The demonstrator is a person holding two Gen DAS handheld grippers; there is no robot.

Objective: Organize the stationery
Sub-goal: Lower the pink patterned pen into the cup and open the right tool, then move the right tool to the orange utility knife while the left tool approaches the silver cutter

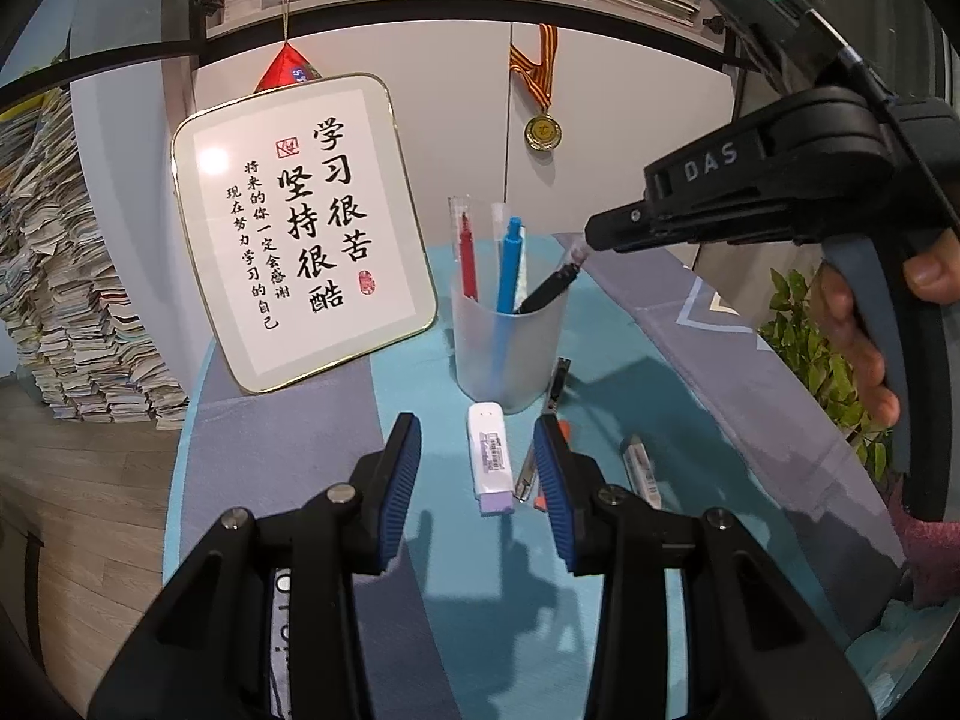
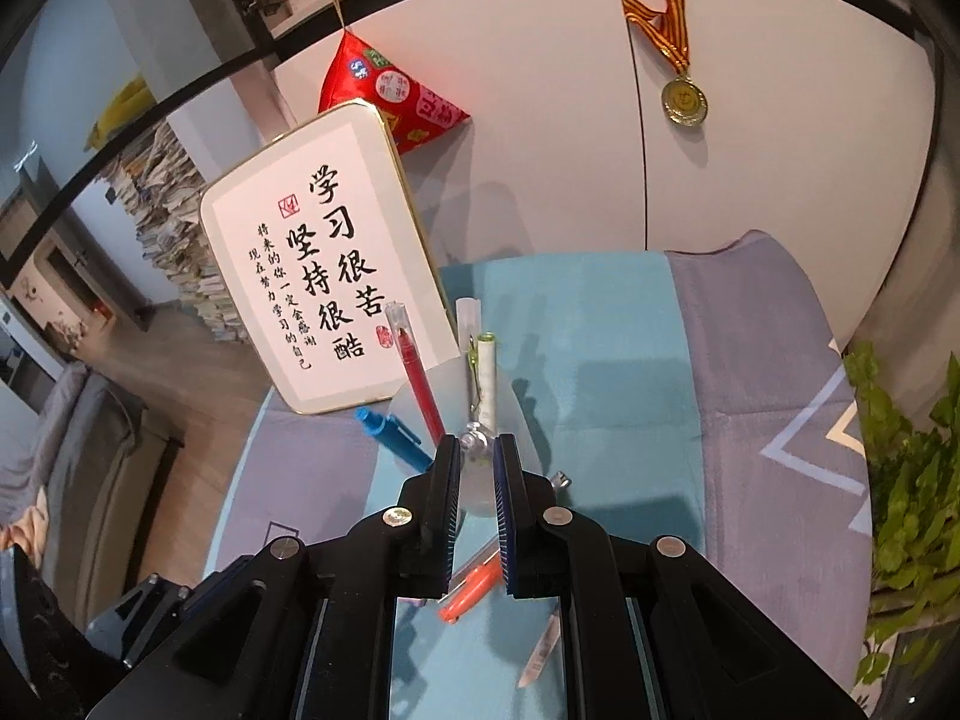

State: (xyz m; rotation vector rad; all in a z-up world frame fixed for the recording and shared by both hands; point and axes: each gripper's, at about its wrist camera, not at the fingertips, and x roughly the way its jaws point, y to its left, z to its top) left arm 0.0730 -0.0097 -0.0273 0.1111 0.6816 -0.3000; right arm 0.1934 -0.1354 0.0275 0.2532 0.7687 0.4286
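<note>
Here, left gripper fingers parted, empty; right gripper fingers grasp half-hidden black pen.

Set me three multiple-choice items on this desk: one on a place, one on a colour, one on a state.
1. Where is the white stick relative to the cup?
A inside it
B on the tablecloth in front of it
C on the shelf above

2. The stick's cap is:
A purple
B green
C black

3. The right gripper is:
A open and empty
B shut on a black pen
C out of view

Answers:
1 B: it lies flat before the cup's base.
2 A: its near end is lilac.
3 B: the pen hangs from its tip into the cup.
</note>
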